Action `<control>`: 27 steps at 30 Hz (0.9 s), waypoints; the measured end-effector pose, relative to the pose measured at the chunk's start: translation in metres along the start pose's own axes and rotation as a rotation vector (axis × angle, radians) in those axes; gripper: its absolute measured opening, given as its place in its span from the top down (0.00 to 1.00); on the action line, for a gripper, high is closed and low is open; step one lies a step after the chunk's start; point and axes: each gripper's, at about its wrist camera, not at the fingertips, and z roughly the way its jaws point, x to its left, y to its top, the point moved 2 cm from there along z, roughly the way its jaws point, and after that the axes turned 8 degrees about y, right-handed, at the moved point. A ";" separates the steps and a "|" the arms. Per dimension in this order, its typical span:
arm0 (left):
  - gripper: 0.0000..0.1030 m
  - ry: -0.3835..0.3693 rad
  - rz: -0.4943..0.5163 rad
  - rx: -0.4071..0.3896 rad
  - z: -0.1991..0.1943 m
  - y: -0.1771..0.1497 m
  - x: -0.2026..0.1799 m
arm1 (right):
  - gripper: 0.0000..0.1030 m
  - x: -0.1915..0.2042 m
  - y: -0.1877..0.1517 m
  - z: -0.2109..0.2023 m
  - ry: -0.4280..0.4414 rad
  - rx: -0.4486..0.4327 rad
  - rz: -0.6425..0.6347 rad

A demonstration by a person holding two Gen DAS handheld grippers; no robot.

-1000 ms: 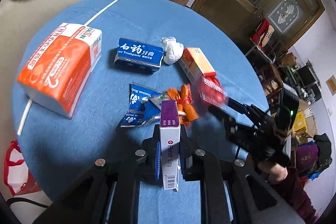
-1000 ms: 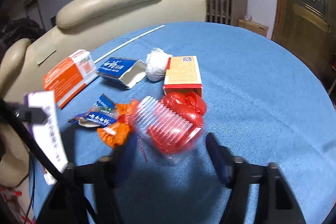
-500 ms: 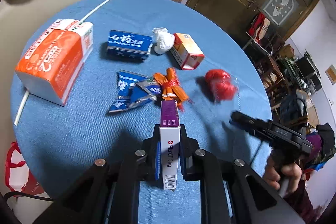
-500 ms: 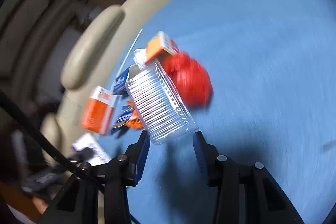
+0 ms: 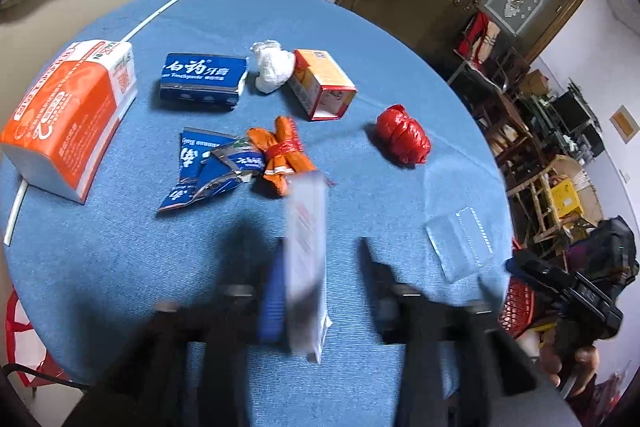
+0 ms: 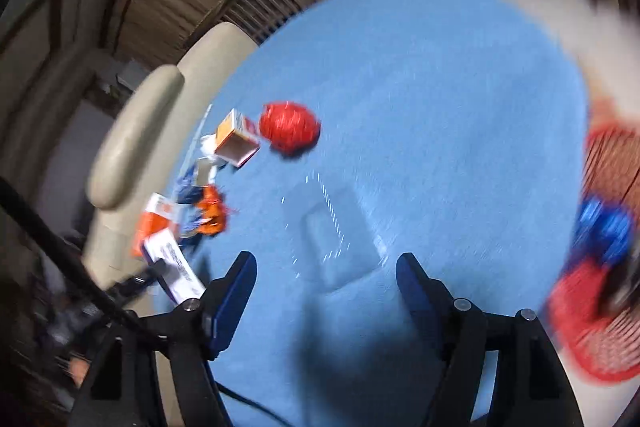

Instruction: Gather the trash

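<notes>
- Counter [image 5: 360, 75]: round, blue cloth top, carrying the trash.
- Tissue pack [image 5: 68, 115]: orange and white, at the counter's left edge.
- Left tool [image 5: 320, 291]: blurred, jaws spread; white medicine box [image 5: 306, 259] upright against the left jaw, clear of the right one.
- Right tool [image 6: 326, 291]: jaws apart, empty; clear plastic tray [image 6: 332, 227] lying flat on the counter just ahead.
- Toothpaste box [image 5: 202, 81]: blue, far side.
- Orange carton [image 5: 324, 83]: open-ended, touching a white paper wad [image 5: 272, 65].
- Red plastic wad [image 5: 402, 135]: alone, right of centre.
- Orange wrapper [image 5: 280, 153]: beside the blue foil wrappers [image 5: 204, 167].
</notes>
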 end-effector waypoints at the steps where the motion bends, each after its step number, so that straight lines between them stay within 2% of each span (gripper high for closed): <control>1: 0.44 0.013 -0.009 -0.012 -0.001 -0.002 0.003 | 0.25 0.006 0.001 0.000 -0.026 -0.003 -0.045; 7: 0.43 0.046 -0.046 -0.002 -0.005 -0.009 0.019 | 0.25 0.016 0.006 0.022 -0.082 0.024 -0.134; 10: 0.40 0.072 -0.057 0.004 -0.003 -0.010 0.021 | 0.25 0.028 0.002 0.042 -0.145 0.029 -0.213; 12: 0.36 0.096 -0.048 0.005 0.002 -0.009 0.016 | 0.35 0.030 -0.003 0.053 -0.204 0.044 -0.253; 13: 0.34 0.109 -0.040 0.007 0.005 -0.009 0.012 | 0.52 0.028 -0.004 0.058 -0.219 0.061 -0.253; 17: 0.34 0.192 0.019 0.018 0.028 -0.010 -0.007 | 0.52 0.022 -0.007 0.057 -0.232 0.043 -0.260; 21: 0.34 0.269 0.053 0.014 0.045 -0.011 -0.012 | 0.52 0.015 -0.004 0.039 -0.191 0.010 -0.226; 23: 0.56 0.288 0.063 0.014 0.051 -0.014 -0.009 | 0.52 0.013 -0.003 0.025 -0.171 -0.018 -0.228; 27: 0.55 0.261 0.046 0.001 0.041 -0.019 -0.002 | 0.52 0.017 -0.005 0.008 -0.122 -0.064 -0.222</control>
